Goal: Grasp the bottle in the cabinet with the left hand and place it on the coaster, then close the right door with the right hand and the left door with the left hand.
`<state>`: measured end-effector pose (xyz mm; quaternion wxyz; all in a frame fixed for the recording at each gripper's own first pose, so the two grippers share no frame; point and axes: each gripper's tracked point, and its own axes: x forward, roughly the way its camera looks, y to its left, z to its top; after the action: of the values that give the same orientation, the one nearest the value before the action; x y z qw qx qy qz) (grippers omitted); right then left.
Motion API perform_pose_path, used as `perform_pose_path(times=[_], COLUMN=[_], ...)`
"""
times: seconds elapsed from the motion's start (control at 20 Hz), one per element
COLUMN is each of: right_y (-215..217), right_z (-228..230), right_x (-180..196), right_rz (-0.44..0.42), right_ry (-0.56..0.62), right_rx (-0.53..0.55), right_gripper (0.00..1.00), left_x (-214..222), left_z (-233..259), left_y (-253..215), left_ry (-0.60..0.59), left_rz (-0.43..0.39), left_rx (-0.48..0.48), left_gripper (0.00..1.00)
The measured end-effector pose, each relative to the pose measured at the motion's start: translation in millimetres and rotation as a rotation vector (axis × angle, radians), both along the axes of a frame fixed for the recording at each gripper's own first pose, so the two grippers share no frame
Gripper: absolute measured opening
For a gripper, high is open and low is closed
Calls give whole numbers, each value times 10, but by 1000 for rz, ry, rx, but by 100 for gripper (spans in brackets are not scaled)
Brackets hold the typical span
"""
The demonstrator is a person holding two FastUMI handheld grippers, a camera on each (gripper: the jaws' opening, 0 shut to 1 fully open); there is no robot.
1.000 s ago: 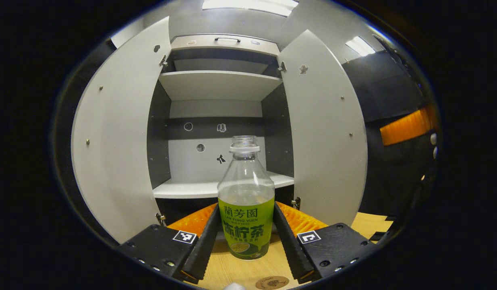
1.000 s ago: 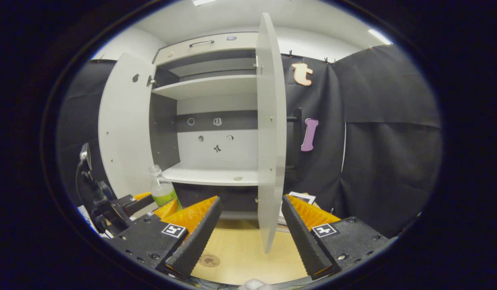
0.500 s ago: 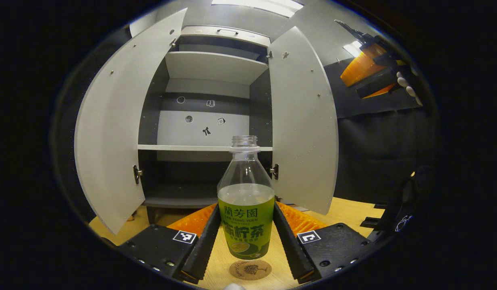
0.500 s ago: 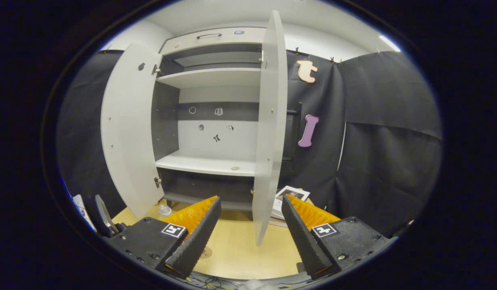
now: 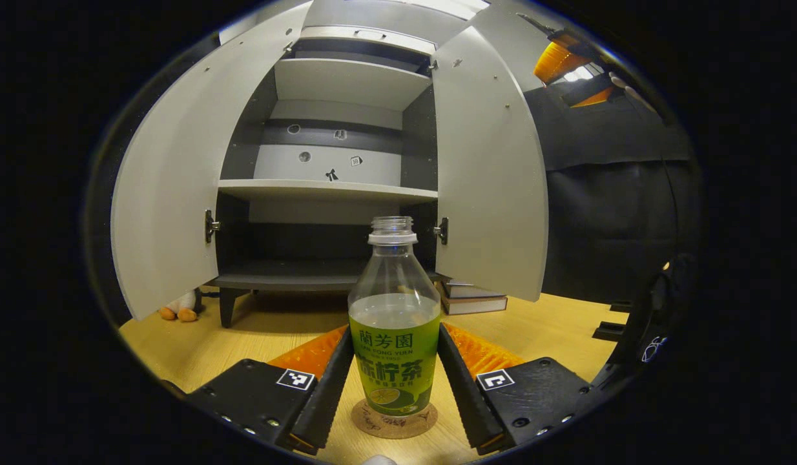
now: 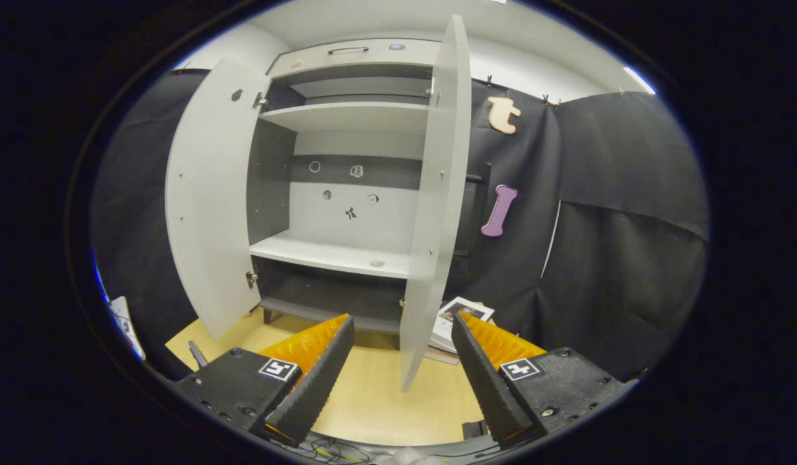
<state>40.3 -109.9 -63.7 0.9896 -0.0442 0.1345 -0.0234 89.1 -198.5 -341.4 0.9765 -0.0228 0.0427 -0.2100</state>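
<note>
A clear bottle [image 5: 394,323] with a green label and no cap stands upright between the fingers of my left gripper [image 5: 394,333], which is shut on it. The bottle's base meets the round cork coaster [image 5: 393,420] on the wooden table [image 5: 553,323]. Behind it the cabinet has both doors wide open: the left door [image 5: 172,181] and the right door [image 5: 489,168]. My right gripper [image 6: 402,320] is open, with nothing between its fingers, and faces the free edge of the right door [image 6: 437,194]. It also appears high at the upper right of the left gripper view [image 5: 566,61].
A stack of books [image 5: 473,297] lies on the table below the right door. A small plush toy [image 5: 179,307] sits by the cabinet's left leg. A white shelf [image 6: 334,255] crosses the cabinet. Black cloth walls close off the right side.
The left gripper has come down with the bottle, from shelf height to the coaster. The right gripper has shifted slightly, still facing the right door's edge; the left gripper has dropped out of its view.
</note>
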Motion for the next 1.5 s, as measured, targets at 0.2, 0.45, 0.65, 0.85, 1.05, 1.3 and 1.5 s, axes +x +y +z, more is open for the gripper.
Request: perform_pose_path(times=[0.2,0.45,0.65,0.85,1.05,1.3,1.5], right_y=[18,44,56,96,207,179,-126], right_z=[-40,-54,-70,-13,128,387,618], right_x=[5,-12,-42,-74,-101,-109,-30], right_rz=[5,12,10,12,16,-12,-77], right_ry=[13,14,9,-20,-72,-154,-199], right_rx=[-5,-2,10,35,60,62,66], right_gripper=[99,99,99,99,99,99,99], left_x=[-11,-60,-80,-112,-183,-365,-582], left_z=[-141,-137,89,514,1163,2038,2449], left_y=[4,-23,20,79,314,926,1512], left_ry=[18,35,2,-46,-71,-71,-87], left_rz=[2,-9,7,24,76,160,255], left_rx=[3,21,54,58,16,-43,26], left_gripper=[76,78,98,98,96,96,96])
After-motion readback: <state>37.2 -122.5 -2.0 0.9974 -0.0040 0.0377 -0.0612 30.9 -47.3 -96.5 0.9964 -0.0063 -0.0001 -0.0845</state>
